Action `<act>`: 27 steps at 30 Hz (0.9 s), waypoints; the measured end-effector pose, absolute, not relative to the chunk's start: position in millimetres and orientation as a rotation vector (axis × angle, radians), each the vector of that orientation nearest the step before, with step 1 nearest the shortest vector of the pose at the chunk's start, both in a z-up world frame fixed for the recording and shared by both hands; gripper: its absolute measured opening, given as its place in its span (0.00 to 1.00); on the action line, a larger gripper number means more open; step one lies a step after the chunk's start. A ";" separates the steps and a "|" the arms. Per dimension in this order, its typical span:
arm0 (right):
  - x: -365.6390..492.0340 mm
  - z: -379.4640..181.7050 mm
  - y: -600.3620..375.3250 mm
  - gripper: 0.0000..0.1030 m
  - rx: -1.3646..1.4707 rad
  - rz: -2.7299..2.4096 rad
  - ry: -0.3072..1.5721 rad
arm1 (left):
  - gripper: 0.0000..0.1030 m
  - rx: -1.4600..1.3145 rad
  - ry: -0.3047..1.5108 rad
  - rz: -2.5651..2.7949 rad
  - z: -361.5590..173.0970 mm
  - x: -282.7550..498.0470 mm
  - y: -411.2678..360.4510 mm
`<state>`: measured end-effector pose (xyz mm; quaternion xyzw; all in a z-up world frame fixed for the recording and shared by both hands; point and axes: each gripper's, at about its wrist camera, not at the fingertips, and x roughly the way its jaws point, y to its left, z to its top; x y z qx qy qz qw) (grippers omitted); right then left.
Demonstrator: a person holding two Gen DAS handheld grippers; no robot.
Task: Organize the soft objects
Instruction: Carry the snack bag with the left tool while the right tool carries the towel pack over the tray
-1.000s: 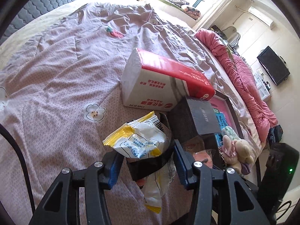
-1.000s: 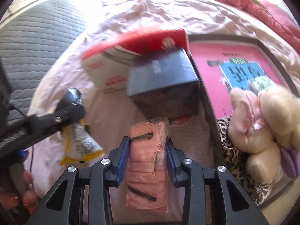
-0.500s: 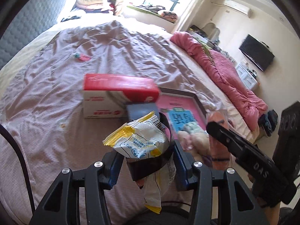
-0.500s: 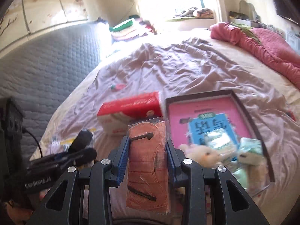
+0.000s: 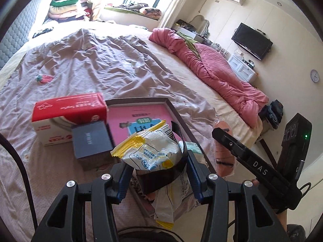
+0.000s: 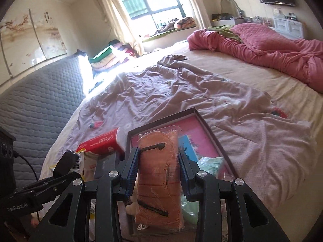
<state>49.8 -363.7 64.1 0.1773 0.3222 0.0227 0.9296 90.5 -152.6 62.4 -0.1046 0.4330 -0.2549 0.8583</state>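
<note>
My left gripper [image 5: 158, 173] is shut on a white and yellow crinkly packet [image 5: 150, 151] with a black band, held above the bed. My right gripper [image 6: 158, 168] is shut on an orange pack in clear wrap [image 6: 158, 179]; it also shows in the left wrist view [image 5: 223, 157]. Below both lies a dark-rimmed box [image 5: 177, 117] with a pink and blue lining, also in the right wrist view [image 6: 210, 131]. A pale green soft pack [image 6: 211, 164] lies in it.
A red and white tissue box [image 5: 68, 109] and a dark blue box [image 5: 90, 139] stand left of the dark-rimmed box on the lilac quilt [image 5: 101, 60]. A pink duvet [image 5: 212, 68] lies at the right. A grey headboard [image 6: 40, 92] is at the left.
Both grippers have risen and pulled back from the box, keeping their loads. The views now take in the whole bed and the room.
</note>
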 end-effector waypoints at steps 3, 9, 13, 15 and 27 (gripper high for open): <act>48.0 60.7 -378.2 0.37 0.387 0.031 0.655 | 0.49 -0.213 0.917 -0.563 62.8 95.8 -168.8; 46.8 49.7 -396.6 0.37 0.410 0.013 0.668 | 0.49 -0.168 0.937 -0.594 59.2 107.7 -204.2; 46.9 40.9 -408.8 0.37 0.432 -0.001 0.670 | 0.49 -0.144 0.959 -0.603 50.5 114.2 -223.9; 48.0 36.0 -413.3 0.37 0.449 0.003 0.673 | 0.49 -0.133 0.975 -0.605 43.9 119.3 -232.8; 64.5 6.9 -411.8 0.38 0.473 0.073 0.713 | 0.49 -0.099 1.037 -0.558 14.4 147.6 -248.8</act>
